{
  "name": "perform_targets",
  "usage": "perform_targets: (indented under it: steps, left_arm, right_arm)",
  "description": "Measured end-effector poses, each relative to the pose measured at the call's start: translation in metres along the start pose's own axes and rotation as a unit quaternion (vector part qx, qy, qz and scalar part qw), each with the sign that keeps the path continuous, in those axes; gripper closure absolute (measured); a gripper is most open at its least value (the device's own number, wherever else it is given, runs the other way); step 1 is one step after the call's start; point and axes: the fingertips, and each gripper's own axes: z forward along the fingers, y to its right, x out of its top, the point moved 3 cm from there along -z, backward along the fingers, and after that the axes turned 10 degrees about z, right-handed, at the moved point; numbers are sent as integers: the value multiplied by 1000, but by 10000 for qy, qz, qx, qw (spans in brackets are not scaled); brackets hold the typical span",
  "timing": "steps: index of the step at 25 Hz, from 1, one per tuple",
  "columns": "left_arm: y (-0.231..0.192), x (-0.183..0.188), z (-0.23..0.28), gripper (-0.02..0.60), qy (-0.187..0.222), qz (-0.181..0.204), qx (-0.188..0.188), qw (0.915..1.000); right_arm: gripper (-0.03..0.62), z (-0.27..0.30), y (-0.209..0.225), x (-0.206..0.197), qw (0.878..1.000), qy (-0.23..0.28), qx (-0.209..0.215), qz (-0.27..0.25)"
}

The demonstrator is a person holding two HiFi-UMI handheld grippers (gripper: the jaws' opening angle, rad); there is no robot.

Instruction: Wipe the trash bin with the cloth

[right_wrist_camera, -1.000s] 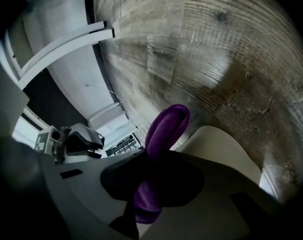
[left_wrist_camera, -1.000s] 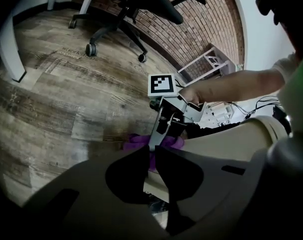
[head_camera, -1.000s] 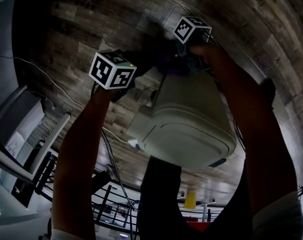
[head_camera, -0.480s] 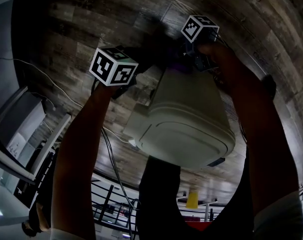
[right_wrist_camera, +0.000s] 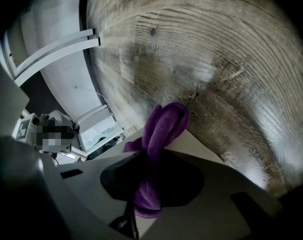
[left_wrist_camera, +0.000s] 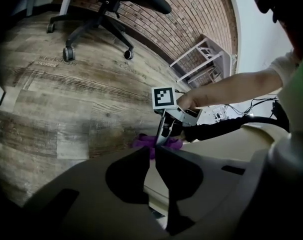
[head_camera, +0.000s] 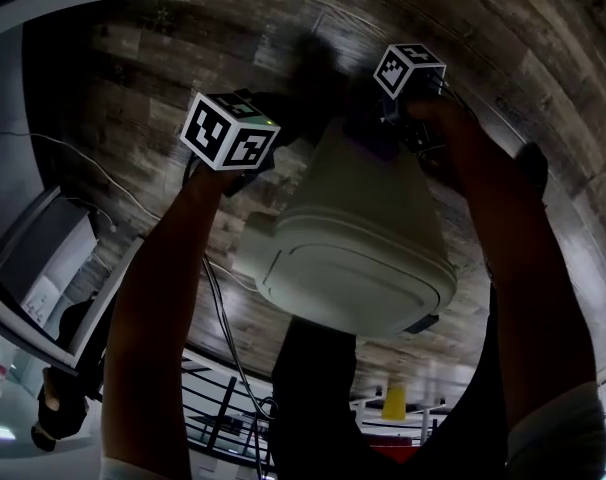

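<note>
Left tool point(left_wrist_camera: 150, 153): the jaws were pressed together but for a sliver, with nothing between them that I could make out. They sat close against the bin's pale body.
Right tool point(right_wrist_camera: 144, 194): it was pinching the purple cloth point(right_wrist_camera: 164, 126), and a bunched fold stuck out past the tips onto the bin's edge.
Cloth handling: I judged it soft and limp, best gripped at the bunch so a fat pad met the plastic.
Trash bin point(head_camera: 348, 258): it was white plastic, tilted, with its lid end toward me and a tool at either side. I judged it light, stiff and slick, and best braced at a side wall.
Floor point(head_camera: 183, 58): wood planks.
Views: only the head view showed the whole bin. Only the left gripper view showed an office chair point(left_wrist_camera: 106, 14).
</note>
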Motion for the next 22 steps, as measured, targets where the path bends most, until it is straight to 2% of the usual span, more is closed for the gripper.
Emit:
perform_targets:
  steps: [14,22]
  left_arm:
    - [19,37,41,548,-419,535,-140,9976]
    - [41,56,68,548,-650,922,-366,9929]
  right_arm:
    - [513,-9,77,-28,9993,214,-313,52]
    - [513,-15,100,-44,9987,179,-473,-100]
